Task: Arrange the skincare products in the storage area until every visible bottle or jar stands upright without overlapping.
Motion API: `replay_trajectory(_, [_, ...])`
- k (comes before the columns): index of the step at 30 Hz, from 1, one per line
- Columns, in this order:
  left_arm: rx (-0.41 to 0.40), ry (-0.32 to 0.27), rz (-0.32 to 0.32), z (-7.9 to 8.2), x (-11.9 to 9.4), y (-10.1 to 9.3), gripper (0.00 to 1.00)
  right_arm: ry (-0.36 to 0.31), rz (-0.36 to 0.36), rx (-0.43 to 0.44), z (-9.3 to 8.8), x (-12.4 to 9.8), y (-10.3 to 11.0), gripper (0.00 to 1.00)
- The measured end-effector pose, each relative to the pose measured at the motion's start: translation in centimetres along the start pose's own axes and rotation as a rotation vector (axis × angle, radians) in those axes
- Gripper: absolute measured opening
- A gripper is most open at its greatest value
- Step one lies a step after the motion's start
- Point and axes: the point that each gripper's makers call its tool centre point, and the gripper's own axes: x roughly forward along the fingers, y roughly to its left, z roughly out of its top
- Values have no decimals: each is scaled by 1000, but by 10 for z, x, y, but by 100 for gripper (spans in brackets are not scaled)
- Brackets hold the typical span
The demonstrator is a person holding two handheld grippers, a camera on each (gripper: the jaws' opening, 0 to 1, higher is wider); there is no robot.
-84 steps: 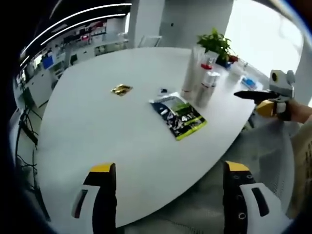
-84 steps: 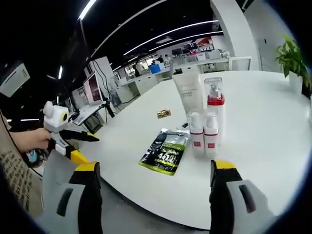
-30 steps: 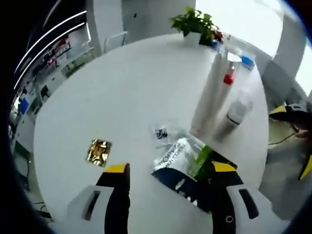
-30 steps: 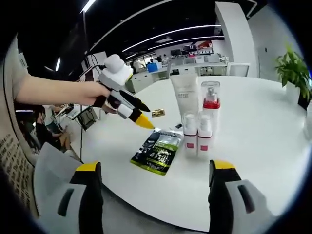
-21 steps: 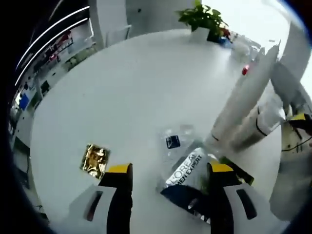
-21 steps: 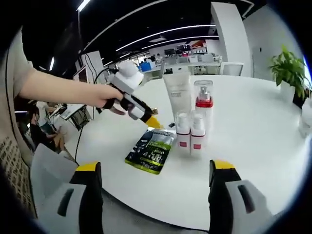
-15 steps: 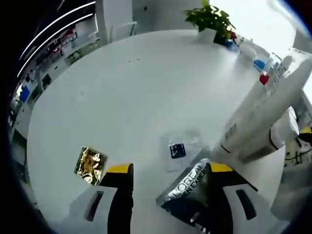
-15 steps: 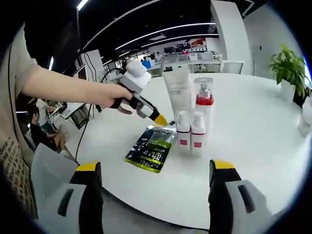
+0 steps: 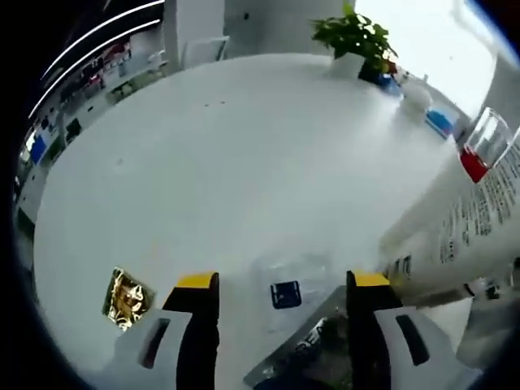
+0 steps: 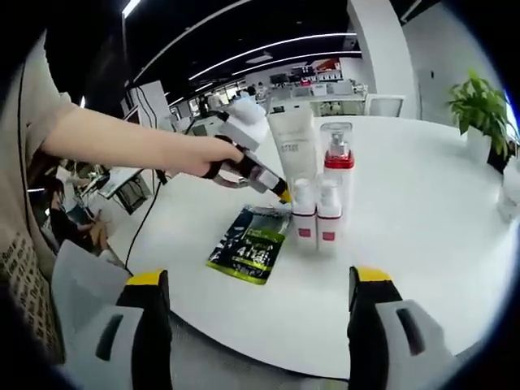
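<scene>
Over the last moments the left gripper (image 10: 280, 193) has travelled in from beside the table to the white tube (image 10: 293, 146), and its jaws, spread wide with nothing between them, now straddle a small clear sachet (image 9: 285, 289) lying just in front of that tube; I judge this an approach to pick up one of the flat packets by the tube, with no grasp made yet. The right gripper (image 10: 254, 305) has stayed back off the table edge, jaws wide apart and empty. Counting outward from the tube: nearest the camera lies one dark green-edged pouch (image 10: 249, 240), flat on the white table (image 10: 422, 219); beside the tube stand two small white bottles (image 10: 314, 215) with red bands and one clear-capped pump bottle (image 10: 338, 162), all four upright and clustered, touching or nearly so. Left of the tube lies one gold foil sachet (image 9: 124, 296); far beyond it, one potted plant (image 9: 355, 36).
</scene>
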Motion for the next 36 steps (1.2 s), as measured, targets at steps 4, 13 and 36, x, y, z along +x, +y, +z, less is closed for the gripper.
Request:
replay_trajectory(4, [11, 11, 3, -1, 6, -3, 58, -1, -6, 7, 0, 0, -1, 91])
replay_trajectory(13, [51, 17, 47, -3, 5, -2, 50, -7, -9, 14, 1, -6, 0, 91])
replay_trajectory(36, [104, 15, 52, -10, -7, 5, 1, -18, -18, 19, 2, -9, 4, 91])
